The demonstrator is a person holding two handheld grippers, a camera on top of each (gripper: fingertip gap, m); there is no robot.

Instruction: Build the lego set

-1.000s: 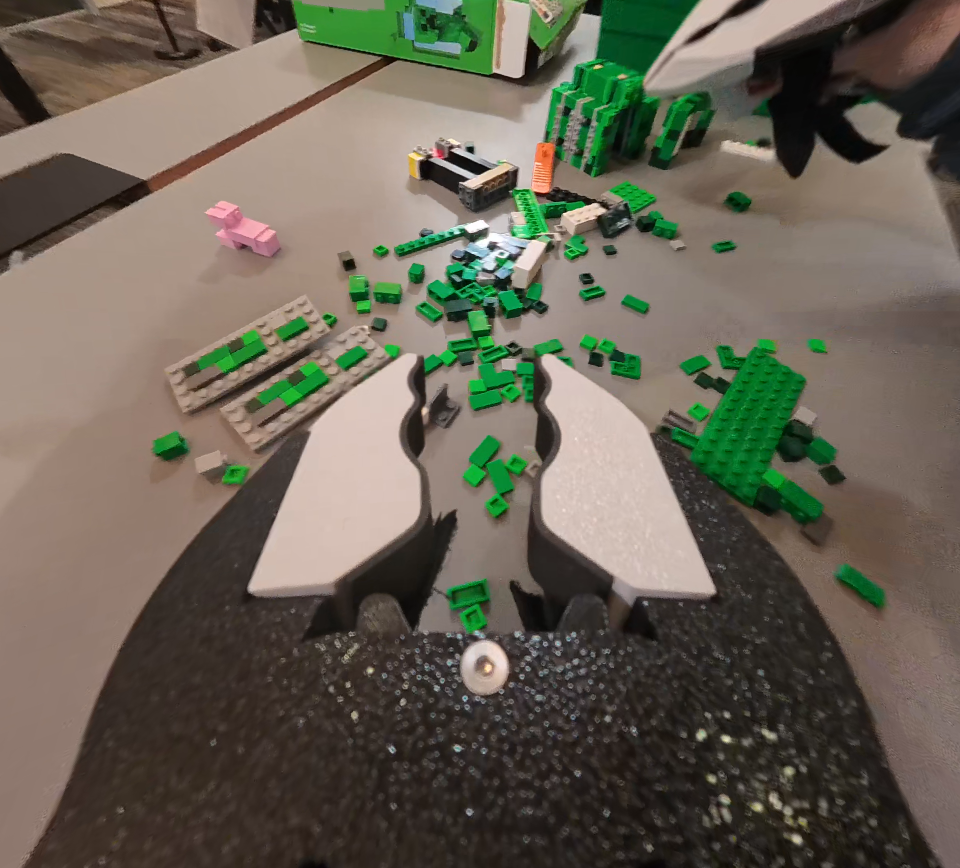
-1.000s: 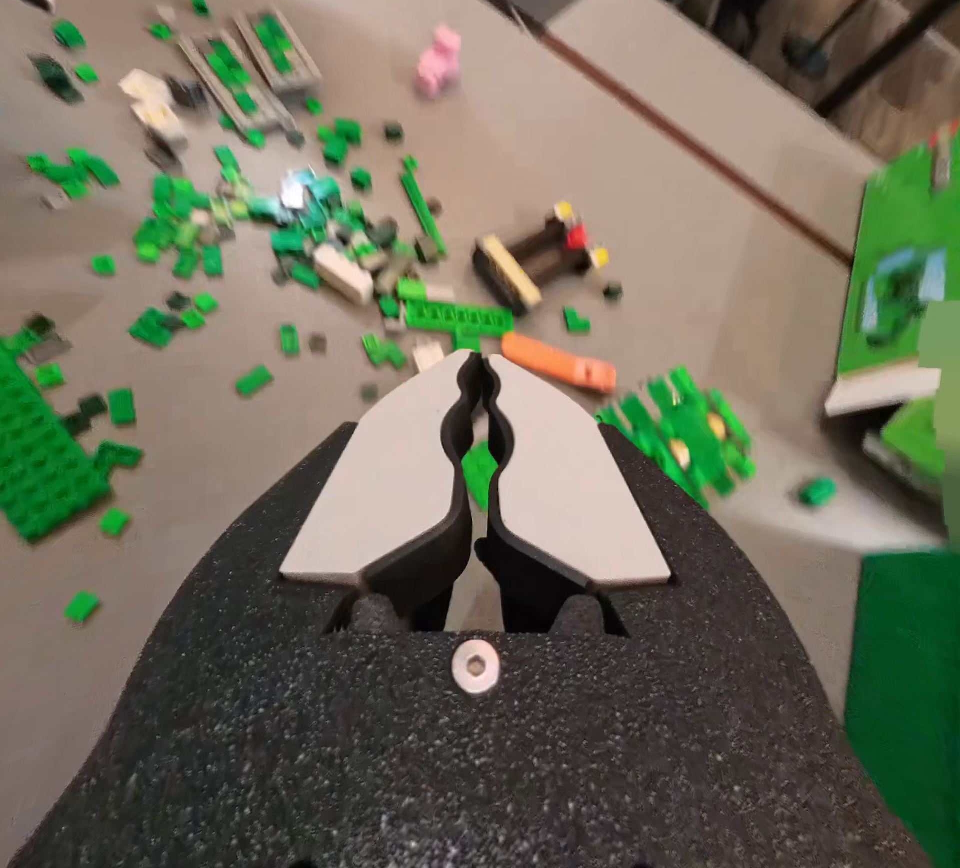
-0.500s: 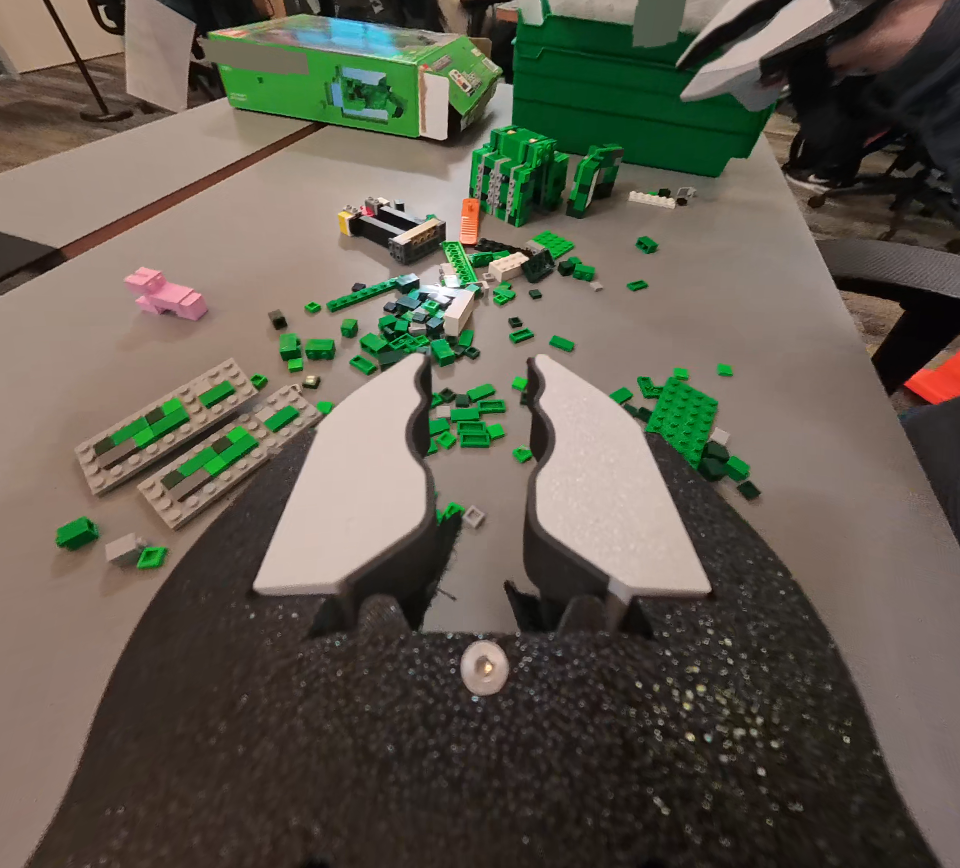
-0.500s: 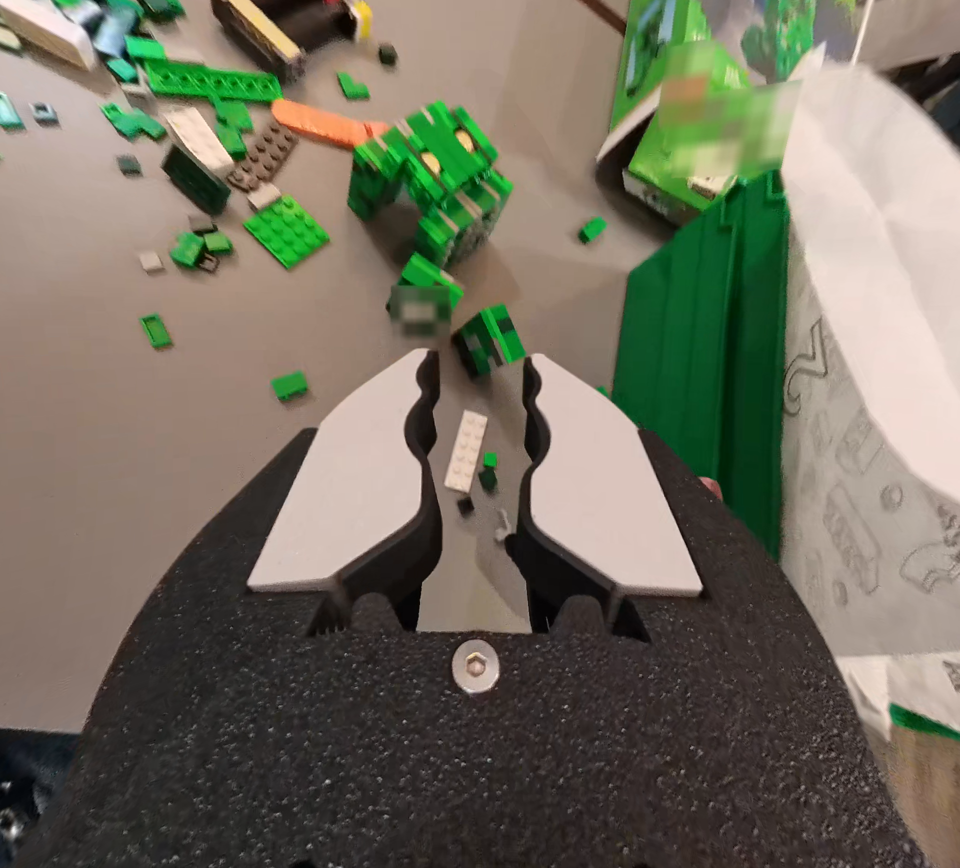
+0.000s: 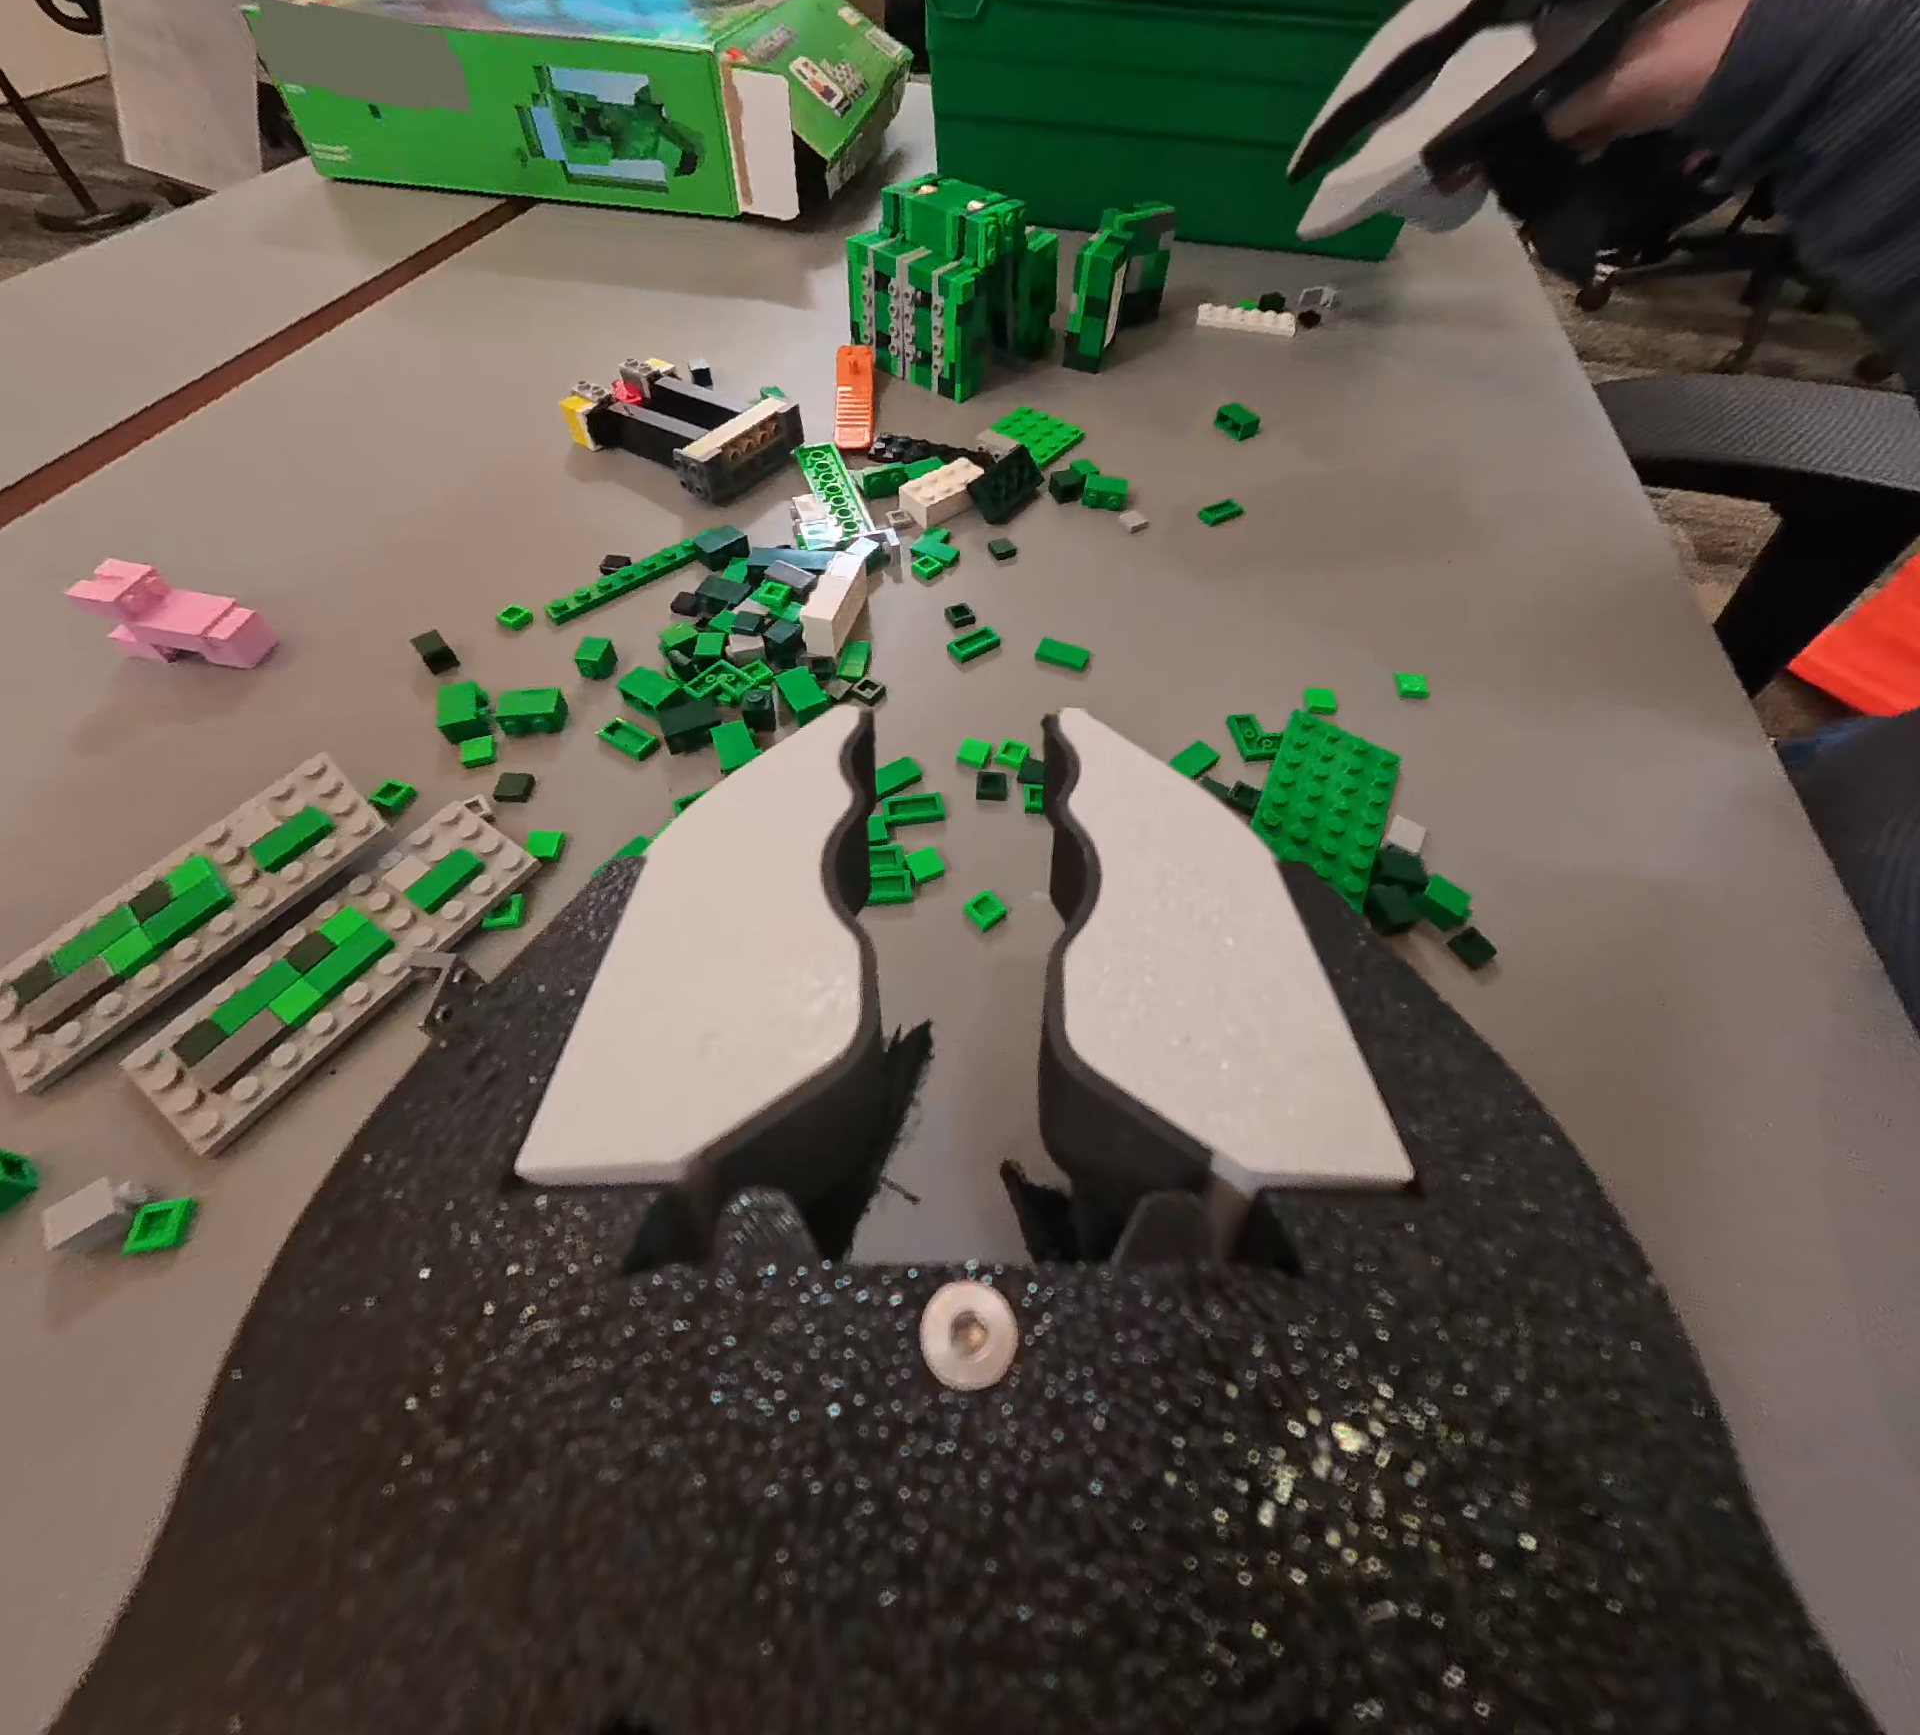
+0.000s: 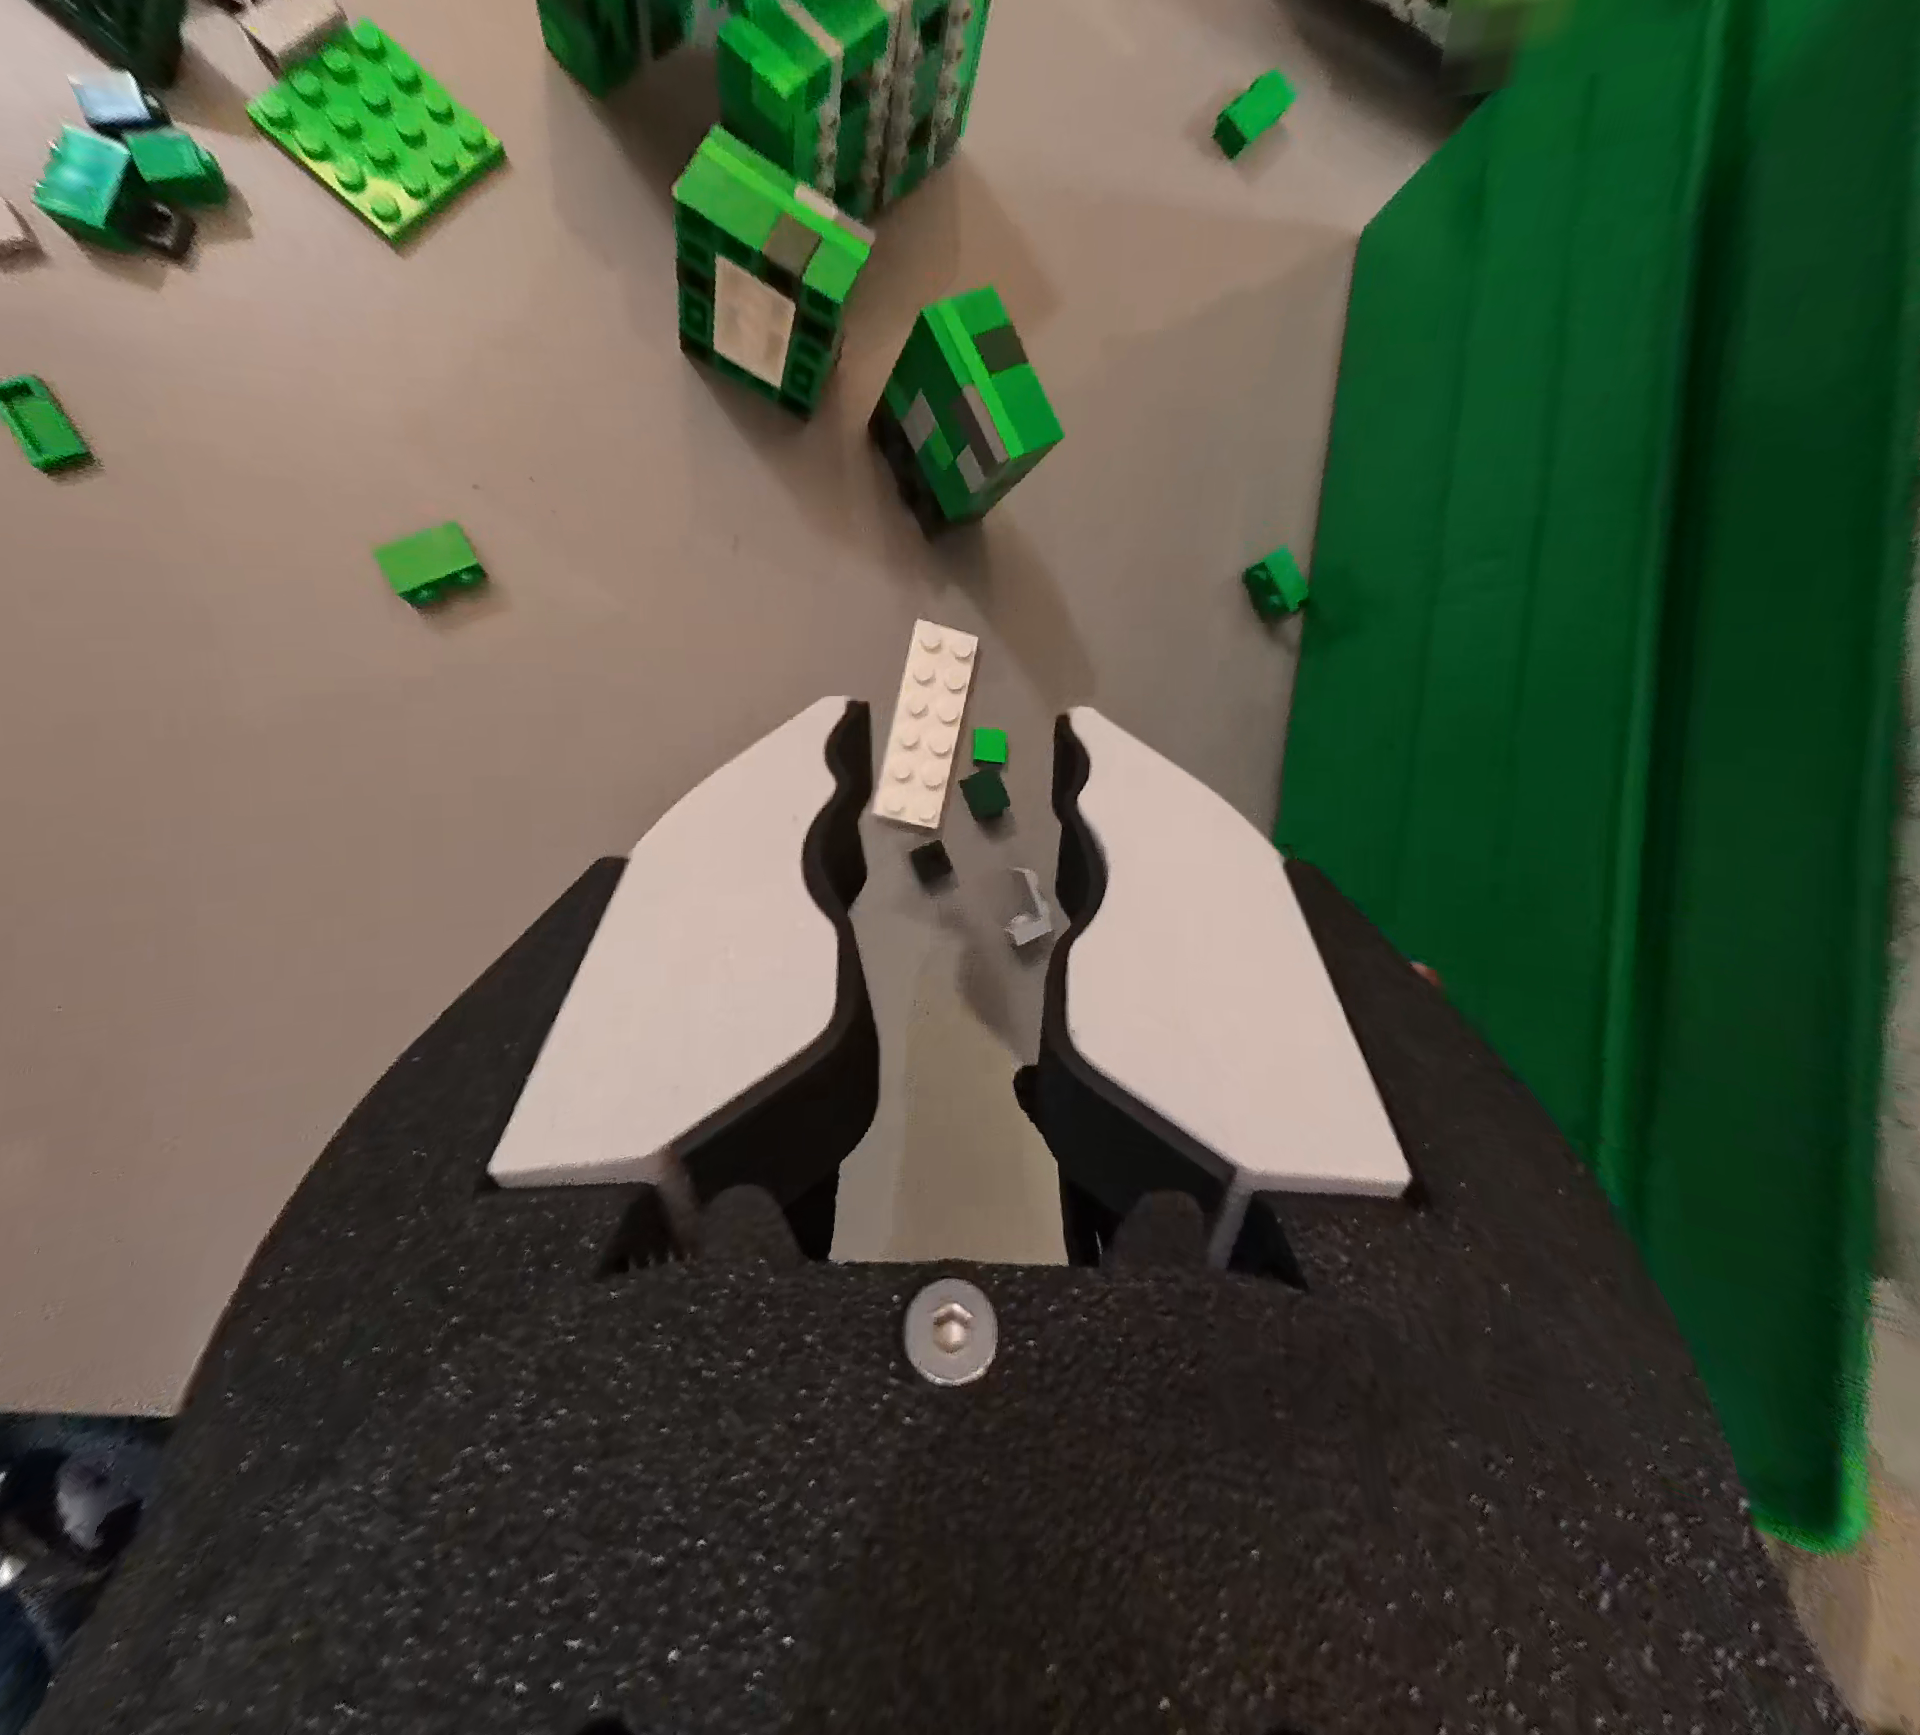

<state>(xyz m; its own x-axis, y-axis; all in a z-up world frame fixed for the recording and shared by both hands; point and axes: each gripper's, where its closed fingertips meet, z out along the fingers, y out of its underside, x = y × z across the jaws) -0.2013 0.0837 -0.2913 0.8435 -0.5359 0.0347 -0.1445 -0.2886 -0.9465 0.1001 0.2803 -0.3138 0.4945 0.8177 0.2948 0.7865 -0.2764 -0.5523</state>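
The right gripper (image 6: 956,719) hangs over the far corner of the grey table (image 6: 208,802), jaws parted about a brick's length and holding nothing; framed between its tips lies a white two-by-six plate (image 6: 928,727), flat and studs up, with a few tiny dark green tiles (image 6: 987,771) and a small grey clip piece (image 6: 1029,908) just beside it, near the green bin (image 6: 1558,646). The plate looks light, rigid and glossy, so it will likely skate on the tabletop; the sensible hold is across its two long edges near the middle, keeping clear of the loose tiles. The left gripper (image 5: 958,735) is likewise open and empty above the scatter of green pieces (image 5: 727,677), near the green baseplate (image 5: 1325,802). The half-built green creeper body (image 5: 935,283) stands upright farther back, likely to shed parts if knocked
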